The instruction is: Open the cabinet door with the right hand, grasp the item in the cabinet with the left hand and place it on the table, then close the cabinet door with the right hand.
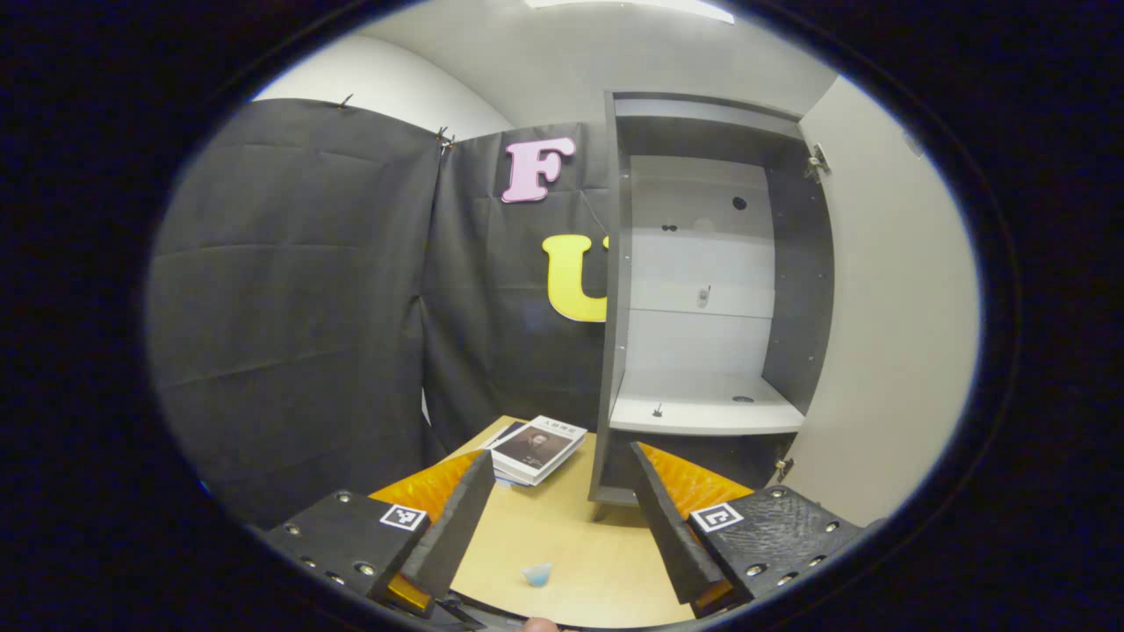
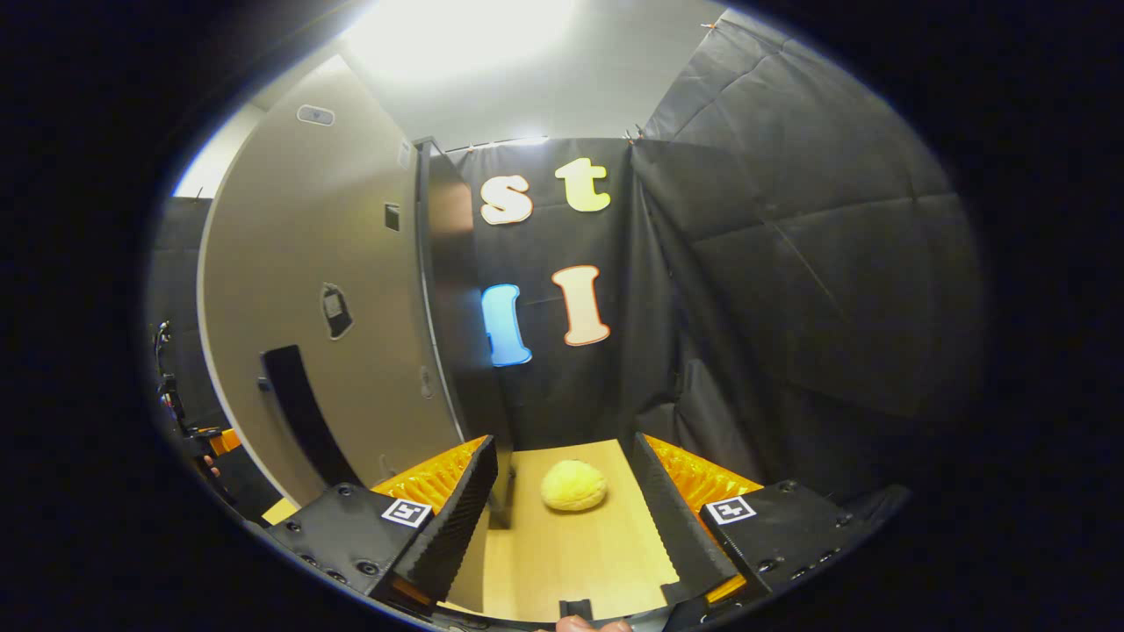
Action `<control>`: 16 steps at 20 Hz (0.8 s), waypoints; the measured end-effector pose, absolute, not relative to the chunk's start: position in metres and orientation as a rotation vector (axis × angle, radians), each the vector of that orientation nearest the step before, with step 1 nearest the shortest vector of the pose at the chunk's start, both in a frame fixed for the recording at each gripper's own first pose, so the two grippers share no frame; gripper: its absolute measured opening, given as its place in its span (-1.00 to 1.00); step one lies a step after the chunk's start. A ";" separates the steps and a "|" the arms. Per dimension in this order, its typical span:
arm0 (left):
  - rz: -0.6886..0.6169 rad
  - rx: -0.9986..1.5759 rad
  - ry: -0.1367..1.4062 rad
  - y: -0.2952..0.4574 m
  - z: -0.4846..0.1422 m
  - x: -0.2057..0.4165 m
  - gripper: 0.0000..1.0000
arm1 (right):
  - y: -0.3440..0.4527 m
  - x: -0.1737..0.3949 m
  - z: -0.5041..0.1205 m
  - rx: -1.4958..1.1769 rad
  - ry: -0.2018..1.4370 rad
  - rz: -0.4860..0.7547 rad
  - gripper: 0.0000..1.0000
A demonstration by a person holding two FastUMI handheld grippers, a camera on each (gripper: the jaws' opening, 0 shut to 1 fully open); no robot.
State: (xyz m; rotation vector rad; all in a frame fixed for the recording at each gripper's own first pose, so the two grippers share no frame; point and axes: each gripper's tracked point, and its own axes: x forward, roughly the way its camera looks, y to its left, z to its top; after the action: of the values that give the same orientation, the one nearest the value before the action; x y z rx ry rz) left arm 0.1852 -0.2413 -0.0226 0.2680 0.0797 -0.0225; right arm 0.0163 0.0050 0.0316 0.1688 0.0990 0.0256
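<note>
The dark cabinet (image 1: 795, 290) stands open on the wooden table (image 1: 580, 535), and its pale door (image 1: 887, 307) is swung out to the right. Its white lower shelf (image 1: 702, 408) holds no item. My left gripper (image 1: 560, 456) is open in front of the cabinet, with nothing between its fingers. In the right gripper view a round yellow item (image 2: 573, 485) lies on the table (image 2: 571, 562), just past my open right gripper (image 2: 563, 443). The open door (image 2: 307, 290) with its black handle (image 2: 299, 412) stands to the left of that gripper.
A stack of books (image 1: 537, 446) lies on the table left of the cabinet. A small pale blue object (image 1: 536, 574) sits near the table's front edge. Black cloth walls close in the table at the back and sides.
</note>
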 end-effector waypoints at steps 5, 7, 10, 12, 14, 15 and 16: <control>-0.005 0.263 0.065 -0.204 -0.007 0.200 0.82 | 0.038 0.009 0.044 0.131 0.080 0.057 0.94; -0.002 0.265 0.084 -0.188 -0.011 0.207 0.82 | 0.037 0.003 0.046 0.101 0.079 0.026 0.94; -0.003 0.271 0.110 -0.170 -0.018 0.221 0.82 | 0.063 -0.001 0.050 0.106 0.084 0.049 0.95; -0.007 0.267 0.117 -0.162 -0.019 0.231 0.87 | 0.066 -0.003 0.050 0.064 0.084 0.012 0.83; -0.003 0.263 0.114 -0.152 -0.018 0.241 0.87 | 0.067 -0.008 0.049 0.057 0.085 -0.029 0.80; -0.004 0.261 0.114 -0.148 -0.017 0.245 0.87 | 0.069 -0.009 0.047 0.077 0.091 -0.041 0.80; -0.005 0.261 0.115 -0.145 -0.018 0.251 0.87 | 0.071 -0.008 0.047 0.095 0.095 -0.046 0.92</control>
State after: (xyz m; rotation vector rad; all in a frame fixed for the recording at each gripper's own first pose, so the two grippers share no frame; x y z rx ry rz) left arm 0.2512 -0.1453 -0.0178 0.2612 0.1148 -0.0054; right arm -0.0075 0.0712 0.0468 0.0947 0.0954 -0.0460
